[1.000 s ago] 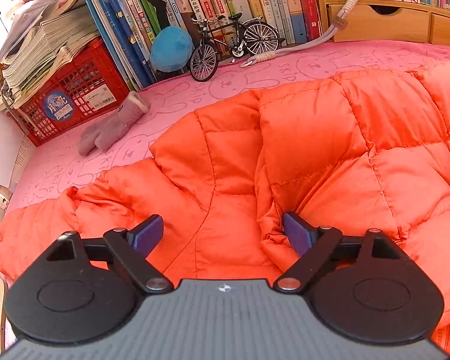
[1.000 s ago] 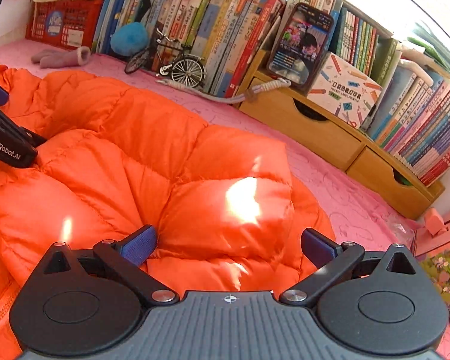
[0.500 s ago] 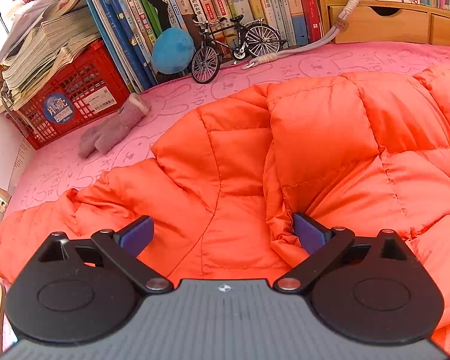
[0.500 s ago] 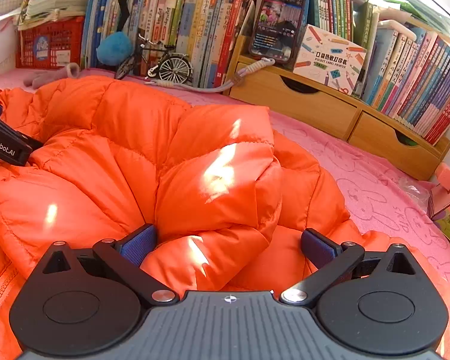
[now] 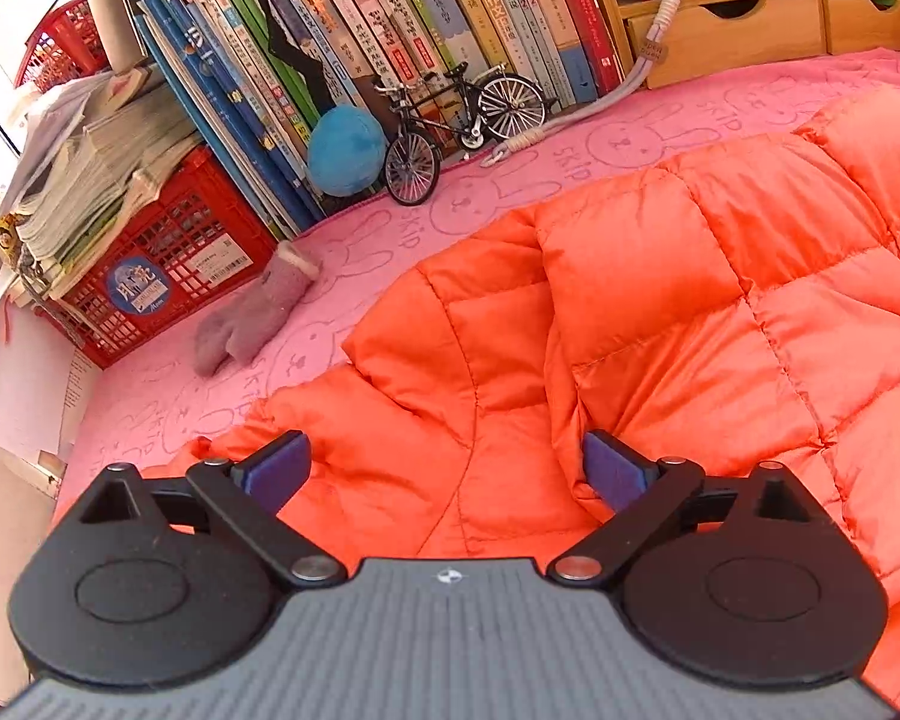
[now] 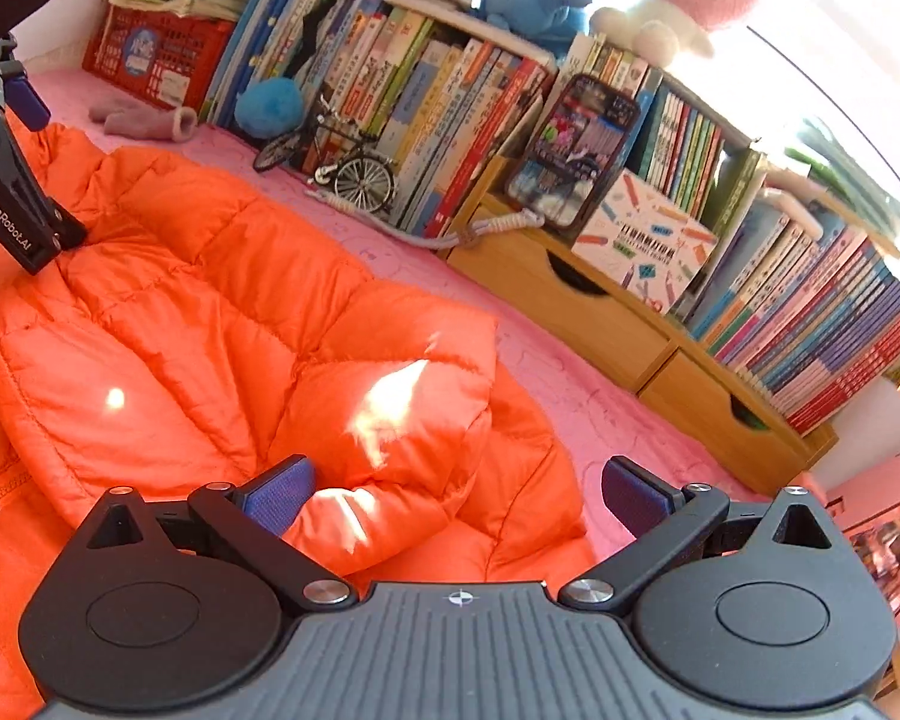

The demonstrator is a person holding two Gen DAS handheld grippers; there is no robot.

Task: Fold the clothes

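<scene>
An orange quilted down jacket [image 5: 660, 312] lies spread on the pink bed sheet [image 5: 630, 138], with one side folded over onto itself. My left gripper [image 5: 444, 459] hovers over the jacket's left part. Its jaws stand wide and are closing a little; fabric lies between them, but the pads do not press it. My right gripper [image 6: 456, 489] is open over the jacket [image 6: 210, 300], with a puffy folded edge between its fingers and its left pad just beside that edge. The left gripper [image 6: 6, 180] also shows at the far left of the right wrist view.
A grey-pink glove [image 5: 252, 318] lies on the sheet beyond the jacket. Behind it stand a red crate [image 5: 168, 252], a blue plush ball [image 5: 345, 150] and a model bicycle [image 5: 462, 126]. Rows of books and a wooden drawer unit [image 6: 600, 312] line the far edge.
The left jaws stand a little wider than a second ago. The right gripper has drawn back slightly and rolled. The jacket's folded part now sits lower between its fingers.
</scene>
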